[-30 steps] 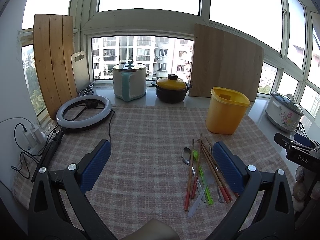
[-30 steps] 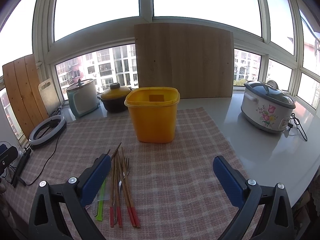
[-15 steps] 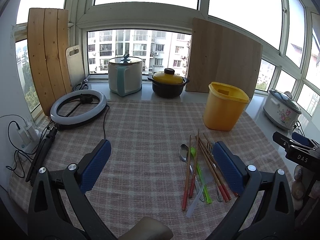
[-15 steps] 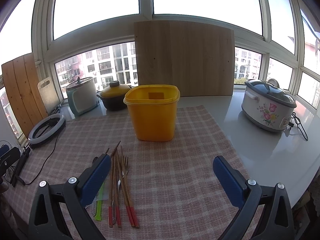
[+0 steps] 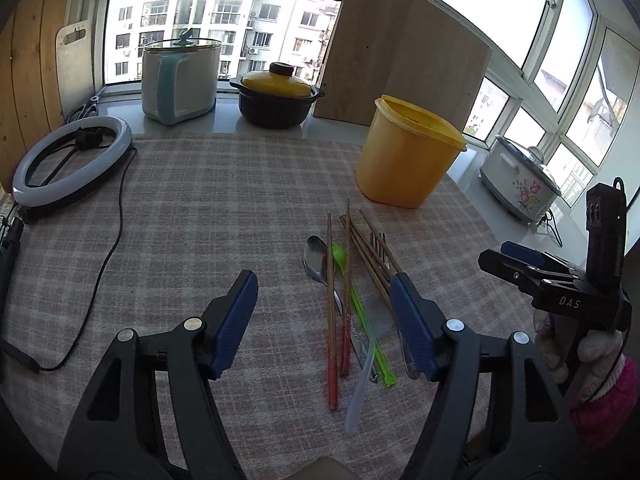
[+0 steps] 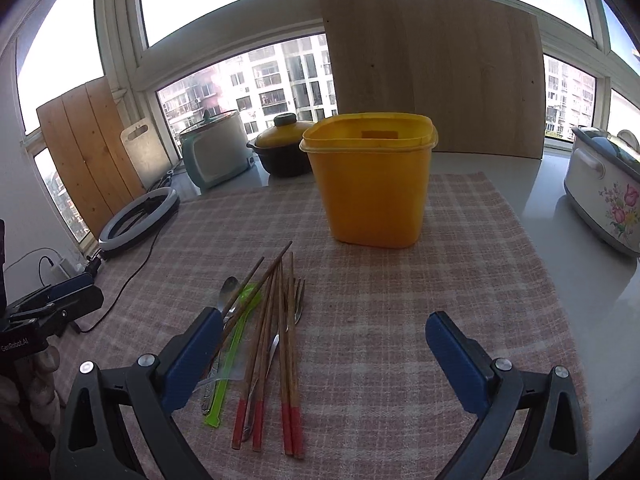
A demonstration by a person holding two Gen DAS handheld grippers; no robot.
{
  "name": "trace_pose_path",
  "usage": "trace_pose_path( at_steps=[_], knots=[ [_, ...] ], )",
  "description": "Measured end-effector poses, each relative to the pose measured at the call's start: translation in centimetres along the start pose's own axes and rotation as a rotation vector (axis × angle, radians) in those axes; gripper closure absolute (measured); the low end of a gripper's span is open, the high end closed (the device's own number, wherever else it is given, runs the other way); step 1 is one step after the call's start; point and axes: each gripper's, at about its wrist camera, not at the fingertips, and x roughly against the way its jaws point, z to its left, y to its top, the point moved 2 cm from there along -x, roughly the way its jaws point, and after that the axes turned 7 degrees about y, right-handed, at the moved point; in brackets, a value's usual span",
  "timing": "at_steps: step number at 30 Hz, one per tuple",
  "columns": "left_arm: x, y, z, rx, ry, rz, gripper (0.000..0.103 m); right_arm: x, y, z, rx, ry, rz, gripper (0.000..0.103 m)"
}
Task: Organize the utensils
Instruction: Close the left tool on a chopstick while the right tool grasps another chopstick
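A heap of utensils lies on the checked cloth: red-tipped wooden chopsticks, a metal spoon, a green plastic utensil and a fork. Behind them stands an open yellow container. My left gripper hovers over the heap's left part, its jaws closing, the pads pressing on nothing. My right gripper hangs open above the heap's right side; its left finger covers part of the green utensil.
A ring light and its cable lie at the left. A white and teal cooker, a black pot with a yellow lid and wooden boards line the window. A floral rice cooker sits right.
Both grippers have tipped downward and come closer to the utensil heap. The left gripper's fingers stand nearer together than before.
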Motion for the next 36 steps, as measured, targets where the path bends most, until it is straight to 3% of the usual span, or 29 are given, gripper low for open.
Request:
trace_pose_path(
  at_steps=[8,13,16,23,36],
  knots=[
    [-6.0,0.3,-0.2,0.022,-0.116,0.181,0.058,-4.7,0.2,-1.7,-0.062,0.140,0.172,0.024],
    [-9.3,0.1,-0.7,0.007,-0.138,0.292,0.067,-7.7,0.0,-2.6,-0.151,0.242,0.269,0.051],
    [-10.5,0.2,-0.8,-0.015,-0.128,0.328,0.072,-8.9,0.0,-2.7,-0.172,0.269,0.301,0.060],
    [-12.0,0.9,-0.7,-0.018,-0.133,0.362,0.080,-10.3,0.5,-2.6,-0.215,0.342,0.342,0.068],
    [-14.1,0.9,0.1,0.030,-0.176,0.416,0.092,-12.6,1.0,-2.5,-0.221,0.351,0.401,0.081]
  ],
)
